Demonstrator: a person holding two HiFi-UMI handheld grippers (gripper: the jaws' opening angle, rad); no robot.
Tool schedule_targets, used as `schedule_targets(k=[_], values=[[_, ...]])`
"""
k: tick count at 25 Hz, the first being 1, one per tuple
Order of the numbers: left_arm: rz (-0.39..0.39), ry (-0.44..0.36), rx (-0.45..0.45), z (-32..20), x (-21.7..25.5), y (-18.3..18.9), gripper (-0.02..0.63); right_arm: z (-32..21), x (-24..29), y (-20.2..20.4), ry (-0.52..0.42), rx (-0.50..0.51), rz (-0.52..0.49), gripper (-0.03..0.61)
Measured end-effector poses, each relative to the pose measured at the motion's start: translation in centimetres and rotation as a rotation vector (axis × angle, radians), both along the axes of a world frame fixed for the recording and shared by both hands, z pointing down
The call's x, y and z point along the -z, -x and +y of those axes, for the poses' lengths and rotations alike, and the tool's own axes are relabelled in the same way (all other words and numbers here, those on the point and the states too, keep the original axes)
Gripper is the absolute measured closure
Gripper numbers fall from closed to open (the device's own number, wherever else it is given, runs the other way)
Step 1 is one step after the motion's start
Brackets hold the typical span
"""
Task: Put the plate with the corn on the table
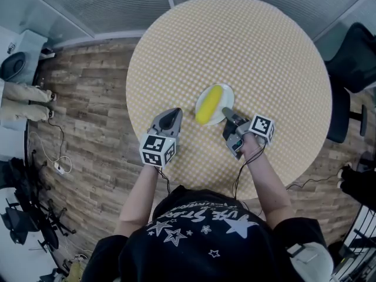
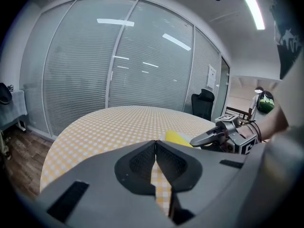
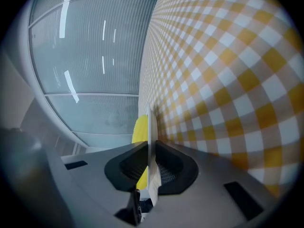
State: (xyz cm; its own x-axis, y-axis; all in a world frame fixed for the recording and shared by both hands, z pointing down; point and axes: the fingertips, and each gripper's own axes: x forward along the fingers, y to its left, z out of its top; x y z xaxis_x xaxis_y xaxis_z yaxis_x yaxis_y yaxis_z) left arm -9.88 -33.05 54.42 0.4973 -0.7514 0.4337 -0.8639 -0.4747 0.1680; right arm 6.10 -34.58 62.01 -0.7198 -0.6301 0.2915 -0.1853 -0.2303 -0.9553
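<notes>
plate — small and white, with the yellow corn lying lengthwise on it — was near the middle of the round checked surface, a little toward the person. whether it rested on the surface or hung just above it could not be told. the right gripper had its fingers pinched narrow on the plate's near rim, which showed edge-on between them. the left gripper hovered beside the plate, apart from it, fingers closed together on nothing. a wooden floor lay around the surface — a black chair stood at its right.
</notes>
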Motion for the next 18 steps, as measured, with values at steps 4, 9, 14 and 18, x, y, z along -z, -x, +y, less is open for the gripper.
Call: schedule_targets(k=[4, 9, 14, 18], values=[[-0.001, 0.003, 0.005, 0.3, 0.0, -0.2, 0.606, 0.0, -0.2, -0.2, 0.004, 0.003, 0.043, 0.531], [-0.001, -0.004, 0.007, 0.7, 0.2, -0.3, 0.606, 0.1, -0.2, -0.3, 0.004, -0.006, 0.057, 0.531], [0.005, -0.016, 0.014, 1.1, 0.6, -0.2, 0.605, 0.1, -0.4, -0.3, 0.02, -0.019, 0.11, 0.532], [0.01, -0.025, 0.007, 1.7, 0.9, -0.3, 0.605, 0.3, -0.5, -0.1, 0.011, -0.006, 0.194, 0.531]])
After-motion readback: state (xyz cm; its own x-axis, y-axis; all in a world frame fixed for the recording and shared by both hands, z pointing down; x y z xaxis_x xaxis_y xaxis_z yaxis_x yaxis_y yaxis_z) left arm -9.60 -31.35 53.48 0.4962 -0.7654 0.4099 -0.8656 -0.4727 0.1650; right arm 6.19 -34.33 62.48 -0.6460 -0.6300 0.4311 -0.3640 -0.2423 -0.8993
